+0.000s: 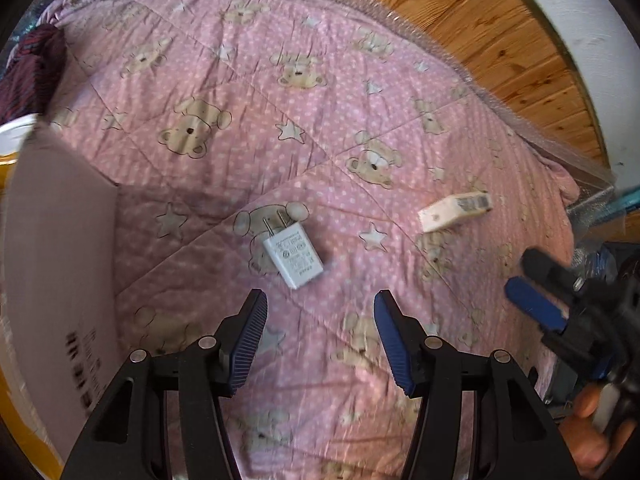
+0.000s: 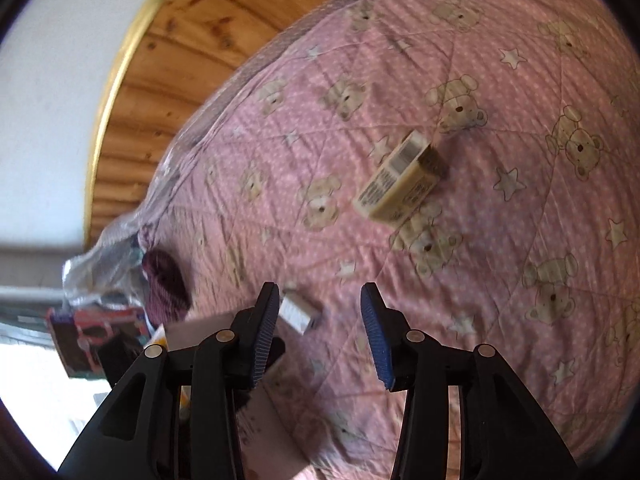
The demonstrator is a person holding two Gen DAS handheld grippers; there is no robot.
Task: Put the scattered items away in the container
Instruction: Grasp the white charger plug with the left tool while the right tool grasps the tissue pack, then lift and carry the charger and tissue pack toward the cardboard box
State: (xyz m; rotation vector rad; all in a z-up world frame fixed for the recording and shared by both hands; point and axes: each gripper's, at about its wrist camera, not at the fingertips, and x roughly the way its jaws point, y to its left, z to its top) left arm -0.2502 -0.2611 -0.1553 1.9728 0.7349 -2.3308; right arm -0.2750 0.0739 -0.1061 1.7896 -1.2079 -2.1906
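Both grippers hover empty over a pink bear-print quilt (image 1: 320,92). The left gripper (image 1: 320,340), jaws spread, points at a white charger (image 1: 294,256) lying just ahead; the right gripper (image 2: 318,336), also spread, faces a cream box (image 2: 400,178). A cardboard box (image 1: 56,248), apparently the container, stands at left.

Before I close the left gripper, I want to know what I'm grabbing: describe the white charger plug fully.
The white charger plug is a small boxy block, plastic by its look, with two bare metal prongs at its far end. It lies flat on the pink bear-print quilt, grey printed label face up, turned at an angle. Nothing else touches it; it sits just ahead of the open left gripper.
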